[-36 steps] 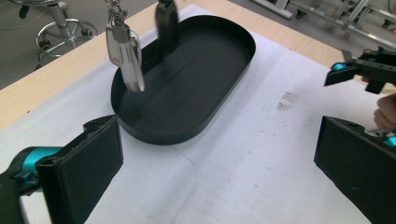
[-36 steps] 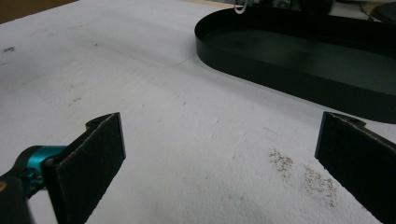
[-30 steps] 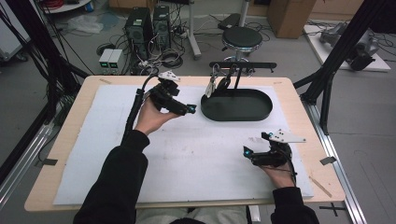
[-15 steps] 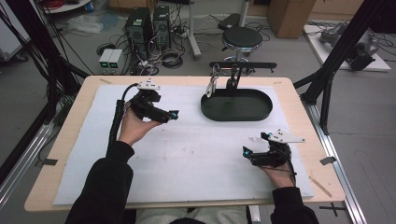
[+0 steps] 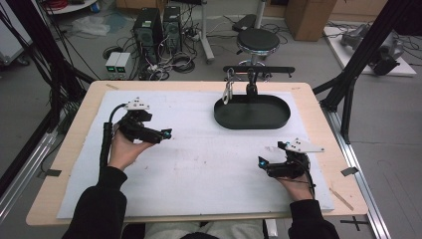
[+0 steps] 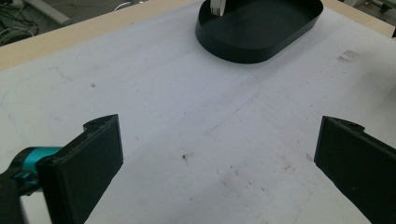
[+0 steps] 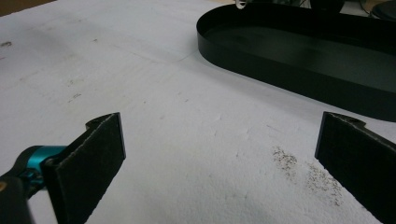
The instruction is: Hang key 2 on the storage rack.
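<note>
The left tool hangs over the left part of the desk, held in the person's left hand. Its jaws stand wide apart, and nothing is between them. The right tool sits low near the front right corner of the desk. Its jaws are wide apart too, and it holds nothing.

The thing nearest to the work is the black tray. It sits toward the back edge of the desk, a little right of the middle, on the white sheet. It is a long oval, and its long side runs left to right, along the back edge. It looks empty. A small silver clip hangs from a stand at the tray's back rim, near its left end.

From the left tool the tray lies ahead and to the right, well apart. From the right tool it lies straight ahead, toward the back edge. In the right tool's view the tray's wall looks closer than it does in the left tool's view. So the right hand seems a bit nearer to the tray, though both could reach it.
</note>
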`<state>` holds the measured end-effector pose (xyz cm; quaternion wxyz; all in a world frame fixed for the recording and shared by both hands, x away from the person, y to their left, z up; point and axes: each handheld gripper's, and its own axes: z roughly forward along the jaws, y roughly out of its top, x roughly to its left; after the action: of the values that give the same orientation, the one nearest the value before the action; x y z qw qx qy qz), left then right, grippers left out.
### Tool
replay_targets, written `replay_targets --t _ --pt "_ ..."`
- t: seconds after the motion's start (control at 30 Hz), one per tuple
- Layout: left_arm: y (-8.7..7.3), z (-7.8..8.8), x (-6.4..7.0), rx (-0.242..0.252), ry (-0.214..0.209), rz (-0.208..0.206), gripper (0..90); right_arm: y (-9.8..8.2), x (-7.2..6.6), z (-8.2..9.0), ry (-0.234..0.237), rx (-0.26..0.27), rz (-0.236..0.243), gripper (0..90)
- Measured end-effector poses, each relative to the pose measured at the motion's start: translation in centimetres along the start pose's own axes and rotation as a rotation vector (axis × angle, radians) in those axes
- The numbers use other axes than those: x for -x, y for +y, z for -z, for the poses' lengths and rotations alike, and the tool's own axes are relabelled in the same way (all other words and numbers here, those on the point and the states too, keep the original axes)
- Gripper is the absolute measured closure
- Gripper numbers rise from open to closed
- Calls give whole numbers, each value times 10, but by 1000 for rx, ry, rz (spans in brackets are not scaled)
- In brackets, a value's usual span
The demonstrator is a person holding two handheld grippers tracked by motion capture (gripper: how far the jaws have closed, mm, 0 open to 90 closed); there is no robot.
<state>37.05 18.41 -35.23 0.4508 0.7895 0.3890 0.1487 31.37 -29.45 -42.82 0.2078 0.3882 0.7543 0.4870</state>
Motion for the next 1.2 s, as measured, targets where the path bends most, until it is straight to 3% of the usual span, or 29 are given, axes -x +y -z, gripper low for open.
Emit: replay_targets --t 0.17,0.33,0.53,0.83,1.07,1.2 --pt "-13 11 -4 2 25 18 17 0 -1 0 -1 -3 3 9" --pt "-28 21 -6 -23 73 -2 17 0 -1 -1 -2 -11 5 9" --pt "-49 33 -13 3 93 54 17 0 -1 -1 0 -12 -1 9" --pt "-85 57 -23 23 141 92 23 -1 -1 -1 -4 -14 4 9" --pt "-120 79 -29 105 142 96 23 -1 -2 -1 -4 -18 7 9" --pt "-129 89 -24 138 175 61 23 -1 -3 -1 -5 -19 9 9"
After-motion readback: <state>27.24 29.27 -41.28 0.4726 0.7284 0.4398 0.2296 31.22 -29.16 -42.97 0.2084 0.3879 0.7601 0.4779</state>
